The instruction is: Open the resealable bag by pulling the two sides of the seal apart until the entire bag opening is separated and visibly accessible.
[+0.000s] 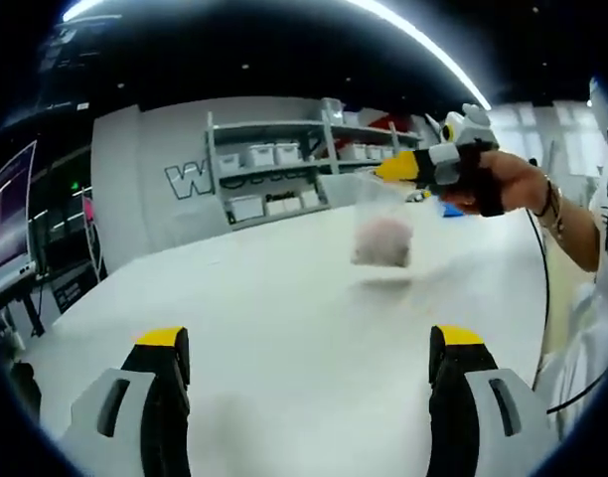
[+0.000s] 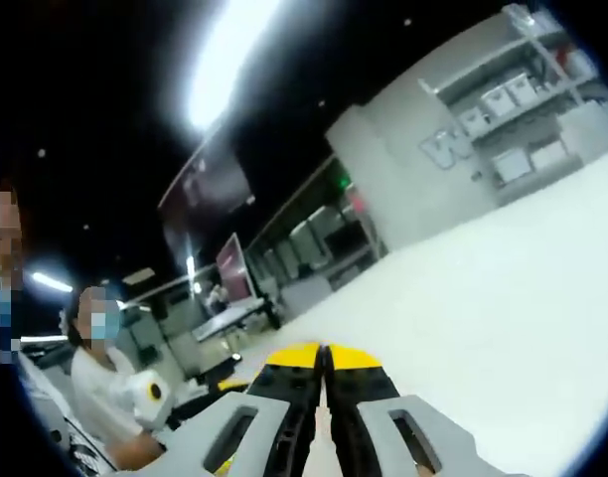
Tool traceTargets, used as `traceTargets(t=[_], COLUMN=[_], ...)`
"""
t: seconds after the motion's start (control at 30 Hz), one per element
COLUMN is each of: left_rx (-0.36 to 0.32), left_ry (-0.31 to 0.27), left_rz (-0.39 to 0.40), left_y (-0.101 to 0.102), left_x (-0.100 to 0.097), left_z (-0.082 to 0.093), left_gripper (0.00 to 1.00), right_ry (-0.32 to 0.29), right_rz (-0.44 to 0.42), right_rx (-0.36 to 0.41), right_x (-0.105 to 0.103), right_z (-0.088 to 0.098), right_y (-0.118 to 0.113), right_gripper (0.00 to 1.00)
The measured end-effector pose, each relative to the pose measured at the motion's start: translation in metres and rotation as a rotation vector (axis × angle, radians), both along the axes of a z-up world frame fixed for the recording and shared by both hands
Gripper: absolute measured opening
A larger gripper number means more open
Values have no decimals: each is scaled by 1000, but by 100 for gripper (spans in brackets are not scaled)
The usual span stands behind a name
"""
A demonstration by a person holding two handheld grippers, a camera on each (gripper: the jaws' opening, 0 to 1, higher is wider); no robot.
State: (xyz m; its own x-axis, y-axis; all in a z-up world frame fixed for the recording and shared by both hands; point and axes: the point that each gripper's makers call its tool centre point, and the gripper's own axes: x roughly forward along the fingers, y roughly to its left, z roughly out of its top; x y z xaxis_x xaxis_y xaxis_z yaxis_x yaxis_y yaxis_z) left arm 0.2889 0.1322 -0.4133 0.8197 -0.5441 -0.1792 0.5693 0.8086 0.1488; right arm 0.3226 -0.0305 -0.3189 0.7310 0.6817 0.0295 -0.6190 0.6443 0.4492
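Clear bag (image 1: 381,224) dangles — right hand-held gripper (image 1: 388,169) pinching it.

A broad white surface (image 1: 284,308) stretches toward a grey wall (image 1: 165,179) with large white lettering (image 1: 188,180). Against that wall, right of the lettering, stands a metal shelf unit (image 1: 284,164) holding white storage bins (image 1: 274,154). Left of the wall, a seated person (image 2: 110,383) in white sits near desks.

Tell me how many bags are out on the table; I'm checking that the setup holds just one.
1. The clear resealable bag hangs from the right gripper over the far part of the white table, something pinkish inside. Others could lie outside both views.
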Motion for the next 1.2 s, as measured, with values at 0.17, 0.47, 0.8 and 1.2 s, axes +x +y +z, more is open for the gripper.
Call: traceTargets(t=[0.17,0.47,0.8,1.2], left_rx=[-5,-10,-14,-17], left_ry=[-10,-7,-13,-16], left_rz=[0,-5,-5,-1], left_y=[1,-1,-1,1], left_x=[0,0,2,2], left_z=[3,2,4,5], left_gripper=[99,99,99,99], right_ry=[4,20,35,34], right_rz=[-7,-14,-16,-16], right_rx=[-12,-9,-20,-50], right_x=[12,28,46,70], right_z=[-2,-4,-5,-2], right_y=[1,1,1,6], right_gripper=[0,0,0,0])
